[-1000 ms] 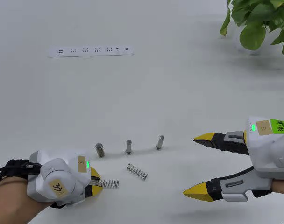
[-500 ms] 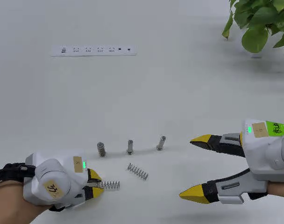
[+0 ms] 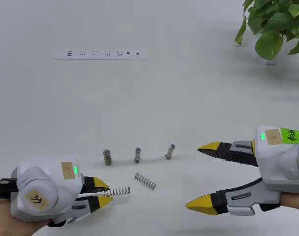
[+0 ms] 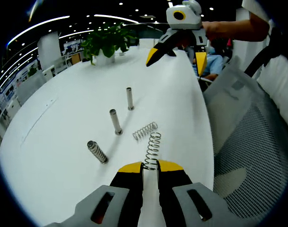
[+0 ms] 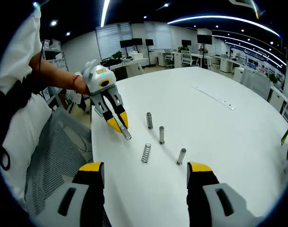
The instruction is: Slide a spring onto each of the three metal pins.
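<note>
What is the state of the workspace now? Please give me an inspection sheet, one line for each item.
Surface: white table, plain.
Job's things: three pins stand in a row; the left pin already carries a spring, the middle pin and right pin are bare; a loose spring lies in front of them.
Clutter: power strip far back.
Grippers: left gripper shut on the held spring; right gripper open, holding nothing.
Cables: nothing seen.
Surroundings: plant at the far right; mesh chair beside the table.
</note>
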`<state>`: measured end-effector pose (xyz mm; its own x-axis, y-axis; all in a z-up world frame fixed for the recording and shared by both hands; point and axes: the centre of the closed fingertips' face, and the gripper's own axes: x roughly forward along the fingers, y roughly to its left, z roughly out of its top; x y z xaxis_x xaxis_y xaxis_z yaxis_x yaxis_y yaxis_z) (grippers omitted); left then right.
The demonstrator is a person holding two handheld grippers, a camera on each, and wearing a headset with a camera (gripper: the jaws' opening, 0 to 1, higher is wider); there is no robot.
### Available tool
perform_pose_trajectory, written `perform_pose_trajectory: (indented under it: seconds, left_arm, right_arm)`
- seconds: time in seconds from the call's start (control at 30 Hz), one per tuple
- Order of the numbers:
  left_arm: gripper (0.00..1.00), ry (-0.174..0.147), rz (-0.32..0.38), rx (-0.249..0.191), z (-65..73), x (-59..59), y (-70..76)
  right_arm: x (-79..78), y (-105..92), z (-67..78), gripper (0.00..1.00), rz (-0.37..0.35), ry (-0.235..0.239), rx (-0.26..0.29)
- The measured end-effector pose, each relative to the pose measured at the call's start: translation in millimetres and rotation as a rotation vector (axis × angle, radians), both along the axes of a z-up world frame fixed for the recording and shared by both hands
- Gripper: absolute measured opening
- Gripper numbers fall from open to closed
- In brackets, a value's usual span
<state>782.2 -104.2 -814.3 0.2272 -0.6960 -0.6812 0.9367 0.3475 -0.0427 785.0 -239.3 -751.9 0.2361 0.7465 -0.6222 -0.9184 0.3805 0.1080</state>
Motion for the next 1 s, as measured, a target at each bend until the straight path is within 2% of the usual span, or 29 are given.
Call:
perform_pose_trajectory:
  seconds: [0.23,0.3,0.37,0.53,0.63,0.83,0.9,1.0]
  left_arm:
    - [0.11,-0.017,0.060,-0.104,29.8,1.0,-7.3]
    - [0.11,-0.015,0.080,-0.153,39.6,1.0,-11.3]
    - [0.11,-0.020,0.091,-0.181,46.7,1.2,-12.9]
    - [0.11,-0.020,0.138,-0.286,68.6,5.0,-18.6]
    - [0.11,-0.026,0.155,-0.327,79.1,7.6,-20.0]
    - [0.11,-0.029,0.199,-0.442,104.6,12.8,-26.6]
    - [0.11,-0.030,0.209,-0.469,111.4,13.8,-28.7]
    - [0.11,-0.037,0.213,-0.491,118.5,14.4,-32.0]
  right_arm:
    - [0.2,13.2,13.6,0.71,0.008,-0.016,0.027]
    - [-0.6,17.2,18.7,0.70,0.015,-0.022,0.036]
    - [-1.1,19.9,22.7,0.70,0.019,-0.028,0.041]
    - [-0.3,30.5,38.8,0.68,0.013,-0.030,0.095]
    - [2.5,37.6,49.6,0.64,-0.015,-0.025,0.146]
    - [5.5,56.4,73.9,0.54,-0.082,-0.004,0.288]
    - [7.1,62.2,81.8,0.50,-0.116,0.010,0.345]
    - [10.2,66.2,89.4,0.43,-0.156,0.018,0.397]
